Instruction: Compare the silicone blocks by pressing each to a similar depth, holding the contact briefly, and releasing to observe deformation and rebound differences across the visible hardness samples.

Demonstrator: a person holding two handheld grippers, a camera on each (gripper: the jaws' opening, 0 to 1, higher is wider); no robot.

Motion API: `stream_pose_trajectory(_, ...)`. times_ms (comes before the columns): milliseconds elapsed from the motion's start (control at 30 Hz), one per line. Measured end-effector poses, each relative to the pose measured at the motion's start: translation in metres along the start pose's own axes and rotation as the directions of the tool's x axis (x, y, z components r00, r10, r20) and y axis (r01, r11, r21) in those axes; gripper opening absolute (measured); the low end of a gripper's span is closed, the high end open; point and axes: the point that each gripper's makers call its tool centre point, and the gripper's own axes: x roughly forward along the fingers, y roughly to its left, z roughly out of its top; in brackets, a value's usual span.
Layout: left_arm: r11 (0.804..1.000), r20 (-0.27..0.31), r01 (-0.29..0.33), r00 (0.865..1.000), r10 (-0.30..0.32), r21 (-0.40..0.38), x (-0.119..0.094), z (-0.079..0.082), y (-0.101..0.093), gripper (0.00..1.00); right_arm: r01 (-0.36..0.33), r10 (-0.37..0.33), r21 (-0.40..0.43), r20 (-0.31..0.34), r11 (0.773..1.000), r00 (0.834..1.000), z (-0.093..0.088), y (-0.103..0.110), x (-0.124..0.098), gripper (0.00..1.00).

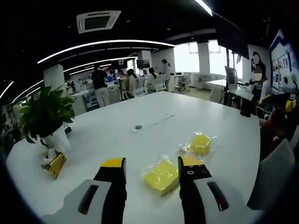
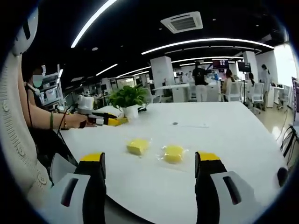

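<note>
Left gripper (image 1: 152, 171) wide open, empty, above tabletop (image 1: 117, 126); square yellow block (image 1: 161, 177) between its jaws, round yellow block (image 1: 201, 143) just beyond. Right gripper (image 2: 150, 163) wide open, empty, both blocks ahead. Potted plant (image 1: 46, 116) far from square block.

ahead and left of your left claw a potted plant (image 1: 46, 114) stands on the white surface (image 1: 117, 116), a gold box (image 1: 56, 164) at its foot. beyond your right claw, people (image 2: 201, 79) stand among desks under a ceiling vent (image 2: 182, 22).
</note>
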Motion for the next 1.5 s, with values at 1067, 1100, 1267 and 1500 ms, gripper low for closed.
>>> stream_pose_trajectory(1067, 0.990, 0.196, 0.042, 0.981, -0.015, -0.135, -0.077, 0.035, -0.059, 0.66, -0.060, 0.058, 0.012, 0.105, 0.998, 0.993, 0.032, 0.007, 0.011, 0.75)
stream_pose_trajectory(1100, 0.989, 0.198, 0.045, 0.980, -0.016, -0.139, -0.080, 0.035, -0.062, 0.67, -0.057, 0.056, 0.014, 0.103, 0.998, 0.993, 0.032, 0.006, 0.011, 0.75)
stream_pose_trajectory(1267, 0.984, 0.216, 0.046, 0.976, -0.008, -0.173, -0.089, 0.032, -0.071, 0.70, -0.049, 0.045, 0.027, 0.117, 0.998, 0.992, 0.035, 0.002, 0.011, 0.75)
stream_pose_trajectory(1500, 0.982, 0.196, 0.048, 0.981, -0.011, -0.184, -0.096, 0.022, -0.075, 0.72, -0.050, 0.044, 0.043, 0.127, 0.998, 0.991, 0.037, -0.001, 0.014, 0.75)
